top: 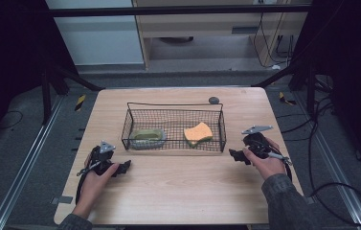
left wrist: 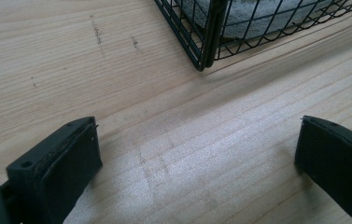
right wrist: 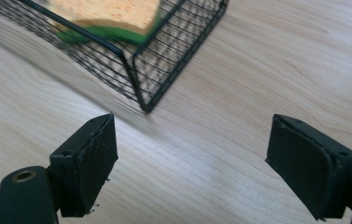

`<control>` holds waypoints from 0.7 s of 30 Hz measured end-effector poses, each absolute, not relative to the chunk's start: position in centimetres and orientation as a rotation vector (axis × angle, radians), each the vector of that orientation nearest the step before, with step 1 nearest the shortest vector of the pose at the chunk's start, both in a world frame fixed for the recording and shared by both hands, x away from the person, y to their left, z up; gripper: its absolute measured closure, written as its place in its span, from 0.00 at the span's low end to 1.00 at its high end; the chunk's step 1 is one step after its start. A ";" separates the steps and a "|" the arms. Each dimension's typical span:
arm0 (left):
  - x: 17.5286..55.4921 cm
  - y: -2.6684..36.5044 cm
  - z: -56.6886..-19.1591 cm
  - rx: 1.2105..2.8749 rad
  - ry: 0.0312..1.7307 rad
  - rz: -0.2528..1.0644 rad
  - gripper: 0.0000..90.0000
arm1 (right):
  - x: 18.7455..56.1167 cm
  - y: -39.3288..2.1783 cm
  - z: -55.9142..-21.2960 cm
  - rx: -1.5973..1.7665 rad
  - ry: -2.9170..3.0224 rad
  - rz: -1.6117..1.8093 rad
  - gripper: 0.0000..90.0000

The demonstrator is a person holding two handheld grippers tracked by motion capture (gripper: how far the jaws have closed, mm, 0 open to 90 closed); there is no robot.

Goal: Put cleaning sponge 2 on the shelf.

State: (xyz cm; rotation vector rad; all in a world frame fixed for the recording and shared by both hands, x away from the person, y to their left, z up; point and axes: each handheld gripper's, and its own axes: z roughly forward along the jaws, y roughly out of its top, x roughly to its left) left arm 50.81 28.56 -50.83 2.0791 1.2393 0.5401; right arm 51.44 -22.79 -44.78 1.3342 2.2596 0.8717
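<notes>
Basket (top: 174, 125) on table (top: 178, 187) holds sponge (top: 197, 132) and green dish (top: 147, 137); left gripper (top: 124, 166) and right gripper (top: 235, 155) flank it, jaws spread, empty.

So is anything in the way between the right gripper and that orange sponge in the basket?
Yes: the wire basket's near wall and corner stand between the open right gripper and the orange sponge. From above, nothing visible covers it.
</notes>
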 end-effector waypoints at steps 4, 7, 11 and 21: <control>50.8 28.6 -50.8 2.079 1.240 0.540 0.00 | 51.7 -23.6 -46.4 1.377 2.217 0.863 0.18; 50.8 28.6 -50.8 2.079 1.239 0.541 0.00 | 51.9 -23.9 -46.8 1.394 2.198 0.863 0.18; 50.8 28.6 -50.8 2.082 1.236 0.543 0.00 | 52.3 -24.5 -47.5 1.426 2.170 0.860 0.18; 50.8 28.6 -50.8 2.079 1.239 0.540 0.00 | 53.5 -24.4 -49.1 1.466 2.119 0.866 0.16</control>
